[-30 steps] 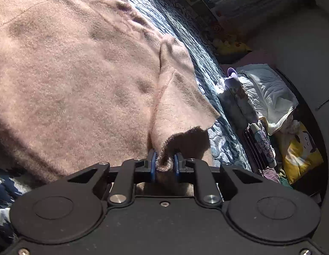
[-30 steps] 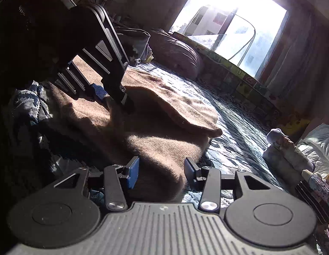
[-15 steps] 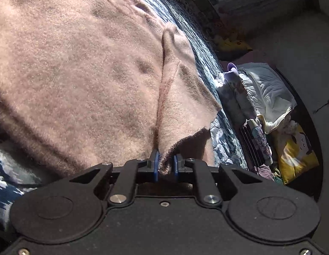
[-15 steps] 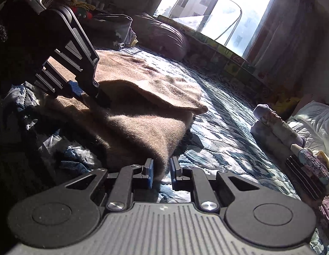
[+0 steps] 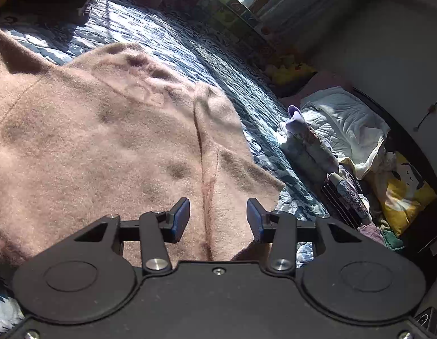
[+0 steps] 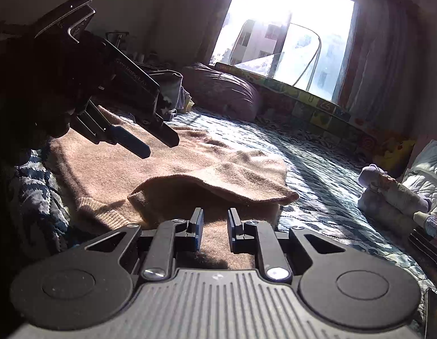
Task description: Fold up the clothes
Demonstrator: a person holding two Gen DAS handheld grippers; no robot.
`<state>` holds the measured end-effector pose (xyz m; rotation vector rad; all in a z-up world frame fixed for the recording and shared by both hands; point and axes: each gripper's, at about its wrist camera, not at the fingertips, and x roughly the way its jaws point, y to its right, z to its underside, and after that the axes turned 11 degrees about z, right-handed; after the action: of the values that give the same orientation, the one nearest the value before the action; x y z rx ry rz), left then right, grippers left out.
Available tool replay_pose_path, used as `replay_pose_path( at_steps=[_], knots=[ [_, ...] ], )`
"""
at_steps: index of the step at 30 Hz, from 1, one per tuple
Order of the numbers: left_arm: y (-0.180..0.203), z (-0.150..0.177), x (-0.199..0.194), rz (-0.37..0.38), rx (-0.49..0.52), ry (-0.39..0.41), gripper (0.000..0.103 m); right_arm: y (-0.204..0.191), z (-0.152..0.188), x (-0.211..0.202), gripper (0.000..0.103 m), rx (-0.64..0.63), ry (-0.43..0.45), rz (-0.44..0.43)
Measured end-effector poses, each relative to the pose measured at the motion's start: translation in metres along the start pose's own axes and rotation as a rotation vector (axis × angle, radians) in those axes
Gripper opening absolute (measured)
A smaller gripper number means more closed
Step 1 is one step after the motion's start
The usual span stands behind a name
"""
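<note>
A fuzzy pink-brown sweater (image 5: 105, 141) lies spread on the blue patterned quilt (image 5: 218, 65). One side flap is folded over its body, leaving a seam line down the middle. My left gripper (image 5: 217, 217) hovers open just above that seam and holds nothing. In the right wrist view the sweater (image 6: 218, 163) shows its folded flap lying slightly raised at the near edge. My right gripper (image 6: 215, 226) is low over the sweater's near end, its jaws a little apart with nothing between them. The left gripper (image 6: 159, 147) hangs over the sweater's far left part, clear of the cloth.
Beside the bed on the right lie a white quilted blanket (image 5: 345, 121), rolled clothes (image 6: 393, 195) and a yellow cushion (image 5: 405, 195). A dark purple pillow (image 6: 221, 93) sits at the head, below a bright window (image 6: 289, 34). Bare quilt (image 6: 317, 175) stretches right of the sweater.
My left gripper let go of the sweater flap, opened wide and lifted; the flap now lies flat. My right gripper, nearly shut half a second ago, has opened somewhat.
</note>
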<state>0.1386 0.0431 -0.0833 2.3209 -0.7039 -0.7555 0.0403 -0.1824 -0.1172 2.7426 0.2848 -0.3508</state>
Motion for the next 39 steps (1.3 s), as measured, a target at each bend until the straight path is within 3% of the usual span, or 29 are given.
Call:
replay_pose_path(
  at_steps=[5, 8, 11, 14, 19, 28, 30, 31, 33, 35, 39],
  knots=[
    [0.043, -0.002, 0.03, -0.032, 0.315, -0.104, 0.044, -0.009, 0.005, 0.017, 0.022, 0.01, -0.07, -0.045],
    [0.07, 0.003, 0.06, -0.028, 0.477, -0.202, 0.052, -0.01, 0.006, 0.019, 0.025, 0.03, -0.074, -0.075],
    [0.085, -0.002, 0.089, -0.051, 0.598, -0.254, 0.052, -0.01, 0.008, 0.025, 0.025, 0.055, -0.105, -0.094],
    [0.085, -0.029, 0.116, -0.004, 0.651, -0.311, 0.052, -0.003, 0.01, 0.027, 0.025, 0.114, -0.128, -0.111],
    [0.071, -0.065, 0.163, 0.128, 0.818, -0.536, 0.052, 0.009, 0.014, 0.026, 0.025, 0.207, -0.151, -0.147],
    [0.045, -0.081, 0.223, 0.26, 0.768, -0.849, 0.051, 0.028, 0.019, 0.031, 0.027, 0.335, -0.184, -0.205],
    [0.037, -0.083, 0.229, 0.293, 0.723, -0.886, 0.04, 0.031, 0.019, 0.033, 0.027, 0.357, -0.186, -0.21],
    [0.036, -0.083, 0.228, 0.311, 0.716, -0.882, 0.034, 0.033, 0.018, 0.033, 0.027, 0.368, -0.182, -0.207],
    [0.036, -0.083, 0.223, 0.345, 0.719, -0.853, 0.008, 0.037, 0.017, 0.033, 0.032, 0.392, -0.172, -0.207],
    [0.036, -0.095, 0.21, 0.392, 0.675, -0.735, 0.007, 0.043, 0.018, 0.035, 0.037, 0.434, -0.175, -0.224],
    [0.019, -0.119, 0.192, 0.399, 0.539, -0.523, 0.007, 0.052, 0.021, 0.034, 0.039, 0.51, -0.171, -0.256]
  ],
)
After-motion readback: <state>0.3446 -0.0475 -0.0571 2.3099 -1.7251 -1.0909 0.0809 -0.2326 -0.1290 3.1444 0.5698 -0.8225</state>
